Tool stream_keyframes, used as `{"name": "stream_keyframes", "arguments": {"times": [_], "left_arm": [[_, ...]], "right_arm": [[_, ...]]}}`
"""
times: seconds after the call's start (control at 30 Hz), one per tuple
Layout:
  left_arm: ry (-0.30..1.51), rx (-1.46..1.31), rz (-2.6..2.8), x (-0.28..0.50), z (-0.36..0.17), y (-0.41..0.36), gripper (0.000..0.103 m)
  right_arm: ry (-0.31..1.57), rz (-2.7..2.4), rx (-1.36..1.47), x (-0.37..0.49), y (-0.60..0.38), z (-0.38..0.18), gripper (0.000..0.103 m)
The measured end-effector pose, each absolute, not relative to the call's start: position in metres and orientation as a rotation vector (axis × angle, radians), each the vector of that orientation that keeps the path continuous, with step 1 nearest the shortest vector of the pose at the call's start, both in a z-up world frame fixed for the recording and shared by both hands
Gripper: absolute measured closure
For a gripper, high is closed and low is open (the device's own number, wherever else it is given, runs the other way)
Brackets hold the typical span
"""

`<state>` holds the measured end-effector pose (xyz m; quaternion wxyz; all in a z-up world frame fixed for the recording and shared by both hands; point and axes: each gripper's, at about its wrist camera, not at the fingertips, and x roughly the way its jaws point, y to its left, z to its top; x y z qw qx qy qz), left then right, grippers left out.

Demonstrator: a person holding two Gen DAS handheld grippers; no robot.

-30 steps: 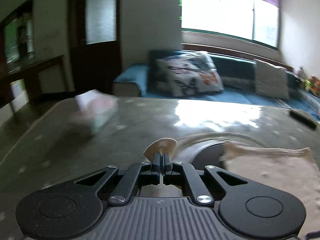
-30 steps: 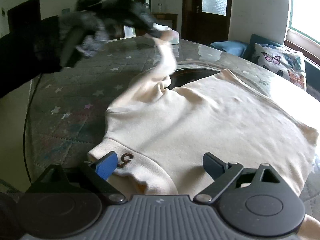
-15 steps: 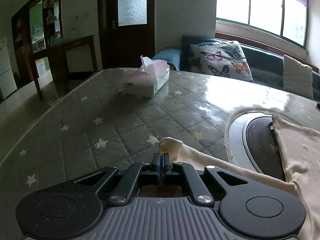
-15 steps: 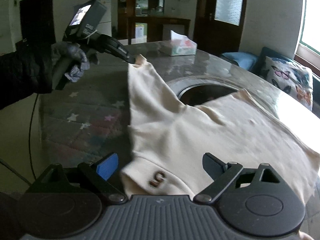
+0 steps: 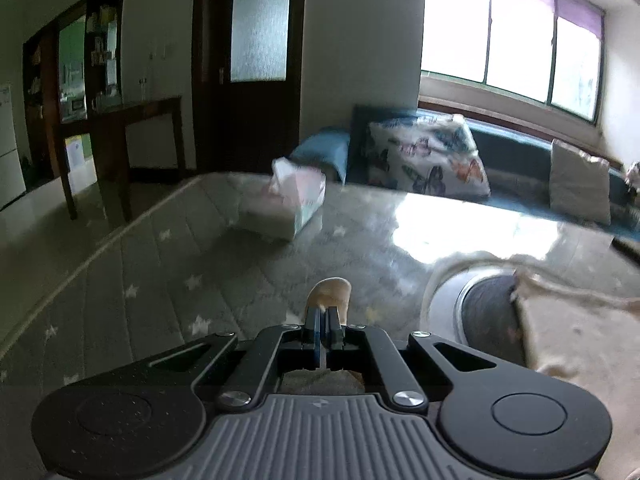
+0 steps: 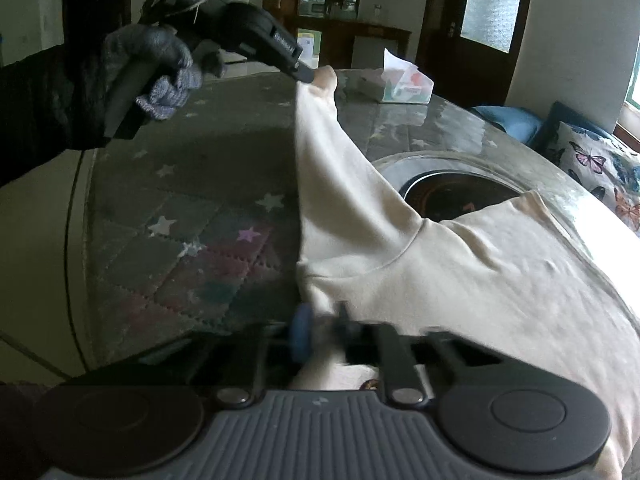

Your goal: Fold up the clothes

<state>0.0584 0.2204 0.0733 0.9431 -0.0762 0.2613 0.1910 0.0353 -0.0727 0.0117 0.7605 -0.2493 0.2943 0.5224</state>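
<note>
Right claw (image 6: pixel 320 330) blurred, pinching sweater's (image 6: pixel 480 280) near edge | sweater spread on worktop (image 6: pixel 180 220) | left claw (image 5: pixel 323 314) clenched on sleeve cuff (image 5: pixel 330 294), lifted taut | tissue box (image 5: pixel 288 204) beyond

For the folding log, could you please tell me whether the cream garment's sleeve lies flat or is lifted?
Lifted: the left tongs, shut on the sleeve cuff, hold the cream garment's sleeve stretched above the grey star-patterned table mat.
</note>
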Motion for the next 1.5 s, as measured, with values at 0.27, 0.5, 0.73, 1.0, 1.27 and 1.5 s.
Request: {"name": "stream_keyframes", "arguments": {"times": [0.27, 0.5, 0.73, 1.0, 1.27, 1.5], "left_arm": [[0.618, -0.153, 0.437, 0.053, 0.049, 0.226, 0.100], [0.691, -0.143, 0.507, 0.042, 0.031, 0.236, 0.098], [0.660, -0.153, 0.479, 0.038, 0.046, 0.229, 0.098], [0.714, -0.116, 0.311, 0.078, 0.036, 0.203, 0.096], [0.757, -0.056, 0.299, 0.112, 0.013, 0.208, 0.096], [0.733, 0.007, 0.283, 0.139, 0.009, 0.216, 0.096]], "right_arm": [[0.673, 1.185, -0.519, 0.032, -0.084, 0.010, 0.097], [0.662, 1.193, -0.470, 0.033, -0.093, 0.022, 0.086], [0.647, 1.088, -0.385, 0.048, -0.116, 0.040, 0.067], [0.727, 1.059, -0.359, 0.054, -0.130, 0.028, 0.065], [0.743, 1.084, -0.402, 0.047, -0.127, 0.018, 0.061], [0.752, 1.093, -0.412, 0.047, -0.127, 0.016, 0.060]]}}
